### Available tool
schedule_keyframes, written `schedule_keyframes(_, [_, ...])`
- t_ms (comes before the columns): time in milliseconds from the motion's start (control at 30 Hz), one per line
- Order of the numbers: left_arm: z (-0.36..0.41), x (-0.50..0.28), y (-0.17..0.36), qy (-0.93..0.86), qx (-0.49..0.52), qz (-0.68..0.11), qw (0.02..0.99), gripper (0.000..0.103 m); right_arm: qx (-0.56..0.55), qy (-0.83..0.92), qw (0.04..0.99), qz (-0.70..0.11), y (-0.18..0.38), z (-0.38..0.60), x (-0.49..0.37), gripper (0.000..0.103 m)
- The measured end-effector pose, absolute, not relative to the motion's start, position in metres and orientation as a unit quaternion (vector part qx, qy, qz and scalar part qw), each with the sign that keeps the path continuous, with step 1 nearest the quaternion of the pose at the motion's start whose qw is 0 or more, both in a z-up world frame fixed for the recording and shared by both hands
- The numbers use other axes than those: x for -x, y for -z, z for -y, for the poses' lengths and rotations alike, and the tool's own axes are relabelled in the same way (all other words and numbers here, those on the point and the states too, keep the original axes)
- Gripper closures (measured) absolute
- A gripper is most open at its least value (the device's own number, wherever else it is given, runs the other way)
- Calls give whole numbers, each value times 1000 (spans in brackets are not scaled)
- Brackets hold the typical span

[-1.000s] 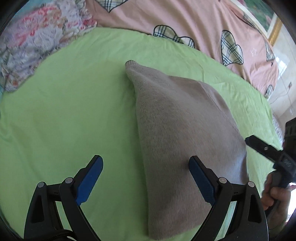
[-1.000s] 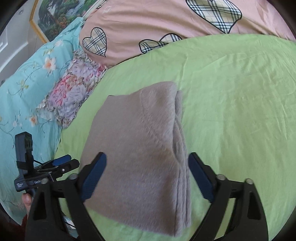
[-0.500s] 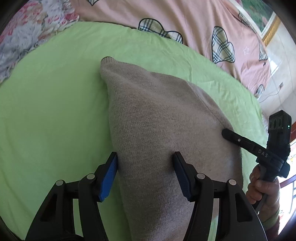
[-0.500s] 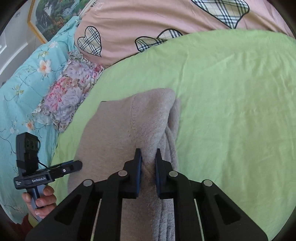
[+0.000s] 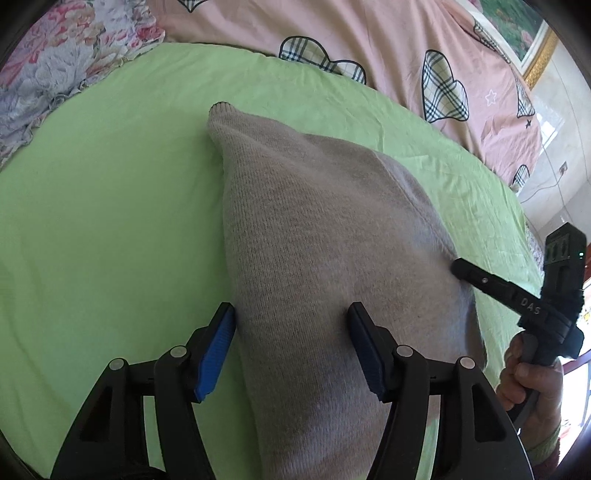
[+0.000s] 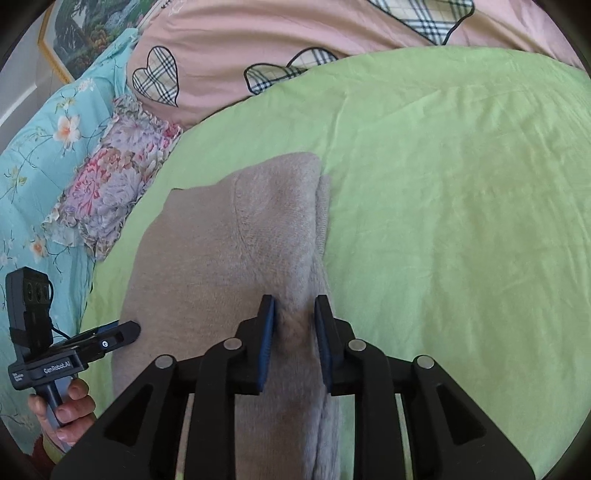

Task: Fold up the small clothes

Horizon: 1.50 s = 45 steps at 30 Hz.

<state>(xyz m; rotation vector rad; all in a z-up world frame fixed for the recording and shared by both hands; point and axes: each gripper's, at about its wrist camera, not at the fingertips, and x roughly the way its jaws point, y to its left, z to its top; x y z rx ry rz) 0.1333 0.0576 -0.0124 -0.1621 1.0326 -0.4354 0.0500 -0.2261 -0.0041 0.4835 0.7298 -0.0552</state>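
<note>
Both pairs of fingers have the beige knitted garment (image 5: 317, 258) between them. On the left gripper (image 5: 291, 343) the blue-padded fingers (image 5: 216, 354) straddle a broad band of the fabric along its near left edge; the log-free look of it is a loose bracket, the left pad at the garment's edge, the right pad resting on the knit, and the jaws are opening, so I read no firm pinch there. On the right gripper (image 6: 293, 325) the fingers (image 6: 266, 339) stand narrow with a raised ridge of fabric bunched between the pads; those jaws are opening too, yet the pads look to press on the fold.

Largest in view is the green sheet (image 5: 92, 221), which covers the bed and carries the garment. Behind its far edge lies a pink cover with plaid hearts (image 5: 369, 44). Off the sheet's far left corner sit a turquoise flowered cloth (image 6: 40, 155) and a ruffled floral pillow (image 6: 114, 177).

The garment lies folded lengthwise near the middle of the sheet, tapering toward the far edge, its near end reaching the near edge under the grippers. A ribbed band runs down its right side in the right wrist view. A framed picture (image 6: 92, 26) hangs beyond the bed.
</note>
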Motion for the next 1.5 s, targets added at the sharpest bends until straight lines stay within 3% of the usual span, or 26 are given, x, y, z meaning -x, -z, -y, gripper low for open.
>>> schedule_keyframes(100, [-61, -119, 9, 204, 65, -484, 849, 40, -229, 34, 910, -345, -3, 217, -32, 78])
schedule_keyframes(233, [-63, -100, 2, 193, 43, -475, 857, 39, -229, 28, 913, -337, -12, 204, -12, 64])
schedule_keyframes(633, [-79, -51, -2, 138, 7, -471, 871, 23, -187, 14, 922, -339, -21, 161, 19, 35])
schedule_keyframes(900, [-86, -33, -7, 120, -14, -460, 879, 22, -155, 8, 923, -353, -17, 140, 29, 32])
schedule_keyframes(1233, [-79, -24, -8, 111, -49, -456, 882, 19, -121, 11, 921, -369, -13, 125, 37, 18])
schedule_keyframes(1500, [-78, -23, -8, 112, -62, -453, 882, 18, -108, 17, 917, -383, -7, 120, 33, 16])
